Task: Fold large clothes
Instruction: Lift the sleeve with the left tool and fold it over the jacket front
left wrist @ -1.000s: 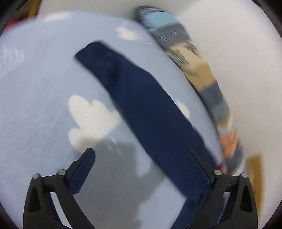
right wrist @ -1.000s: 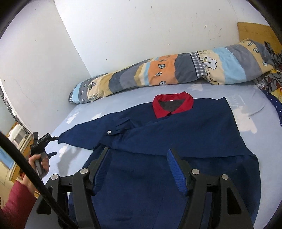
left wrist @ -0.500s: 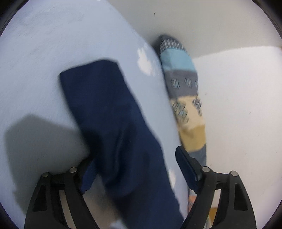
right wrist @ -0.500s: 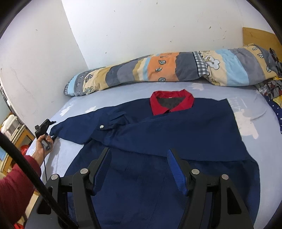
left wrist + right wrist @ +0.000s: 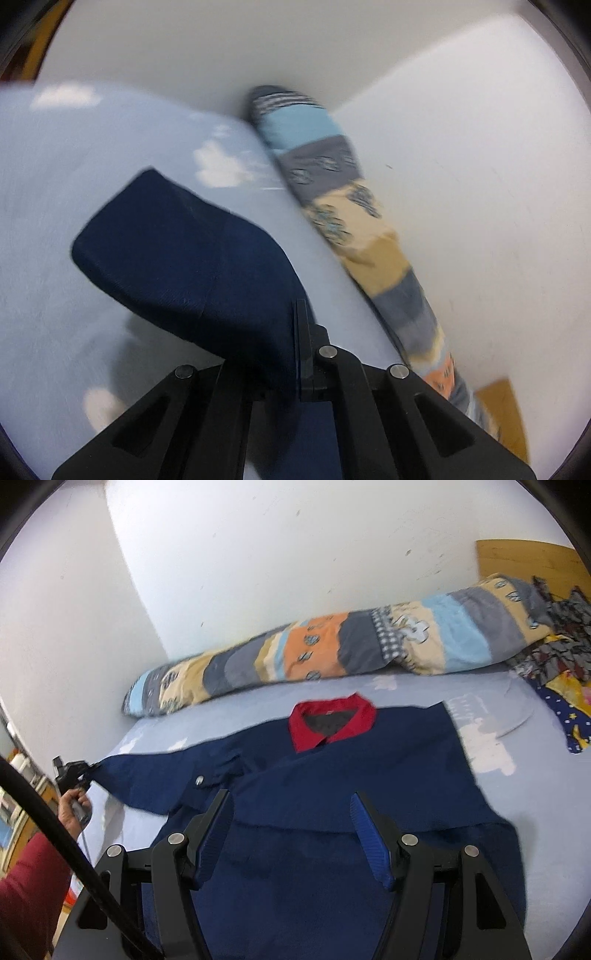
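We are pinching the jacket's (image 5: 369, 775) sleeve cuff (image 5: 192, 258) in our left gripper (image 5: 297, 354), right gripper (image 5: 291, 834) hanging wide; folding is barely starting

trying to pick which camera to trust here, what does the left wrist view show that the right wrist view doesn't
Only the left wrist view shows the grip up close: the left gripper is shut on the navy sleeve, with the cuff end sticking out past the fingers.

Only the right wrist view shows the whole navy jacket spread on the bed, its red collar, the open, empty right gripper and the wooden headboard.

Both show the sleeve, the light blue bedsheet, the patchwork quilt roll and the white wall.
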A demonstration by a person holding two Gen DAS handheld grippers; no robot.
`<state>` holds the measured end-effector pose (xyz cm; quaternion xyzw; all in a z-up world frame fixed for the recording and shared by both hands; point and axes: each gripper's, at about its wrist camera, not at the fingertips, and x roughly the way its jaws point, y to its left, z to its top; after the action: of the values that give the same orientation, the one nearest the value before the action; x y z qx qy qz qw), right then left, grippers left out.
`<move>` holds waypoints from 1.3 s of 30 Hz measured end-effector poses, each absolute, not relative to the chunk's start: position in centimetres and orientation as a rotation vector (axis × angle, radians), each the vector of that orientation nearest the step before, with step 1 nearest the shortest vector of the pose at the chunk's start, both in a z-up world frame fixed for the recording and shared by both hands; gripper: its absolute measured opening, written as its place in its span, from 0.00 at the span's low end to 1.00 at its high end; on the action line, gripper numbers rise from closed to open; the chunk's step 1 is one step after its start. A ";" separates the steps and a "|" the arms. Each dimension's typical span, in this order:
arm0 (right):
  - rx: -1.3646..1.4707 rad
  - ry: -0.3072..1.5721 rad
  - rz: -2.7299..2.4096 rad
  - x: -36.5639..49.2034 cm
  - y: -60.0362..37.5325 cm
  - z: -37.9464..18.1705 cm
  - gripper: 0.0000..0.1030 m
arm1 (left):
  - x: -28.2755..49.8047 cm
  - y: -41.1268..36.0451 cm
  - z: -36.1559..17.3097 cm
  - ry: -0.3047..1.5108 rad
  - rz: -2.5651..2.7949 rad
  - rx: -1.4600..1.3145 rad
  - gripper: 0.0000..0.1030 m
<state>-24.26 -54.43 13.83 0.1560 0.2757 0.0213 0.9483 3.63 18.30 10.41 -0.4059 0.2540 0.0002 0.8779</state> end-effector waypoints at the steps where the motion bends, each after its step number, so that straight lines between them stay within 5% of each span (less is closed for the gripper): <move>1: 0.326 0.547 0.030 -24.6 -54.9 14.2 0.68 | 3.1 17.2 11.7 0.525 -0.022 -0.818 0.00; 11: 0.410 0.403 -0.133 -29.0 -61.7 17.0 0.68 | 1.1 -2.9 26.5 0.499 -0.296 -0.573 0.00; 20: 0.525 0.299 -0.231 -34.3 -68.0 18.8 0.69 | -1.3 -26.2 32.6 0.524 -0.569 -0.402 0.00; 26: 0.573 0.253 -0.259 -36.8 -70.5 19.4 0.69 | -3.2 -41.9 27.3 0.634 -0.668 -0.245 0.05; 33: 0.587 0.232 -0.270 -37.8 -71.0 19.8 0.69 | -6.9 -54.7 11.4 0.846 -0.635 0.032 0.08; 36: 0.580 0.238 -0.271 -37.4 -70.8 19.7 0.69 | -8.7 -56.8 5.6 0.971 -0.637 0.119 0.31; 38: 0.578 0.248 -0.270 -37.0 -70.7 19.6 0.69 | -10.1 -57.3 3.6 0.977 -0.646 0.174 0.71; 39: 0.575 0.254 -0.270 -36.9 -70.7 19.5 0.69 | -11.3 -57.5 3.6 0.944 -0.675 0.199 0.76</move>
<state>-36.86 -70.67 19.48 0.2822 0.1247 -0.1323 0.9420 -11.29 -57.54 3.64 0.0940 0.4454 -0.3182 0.8316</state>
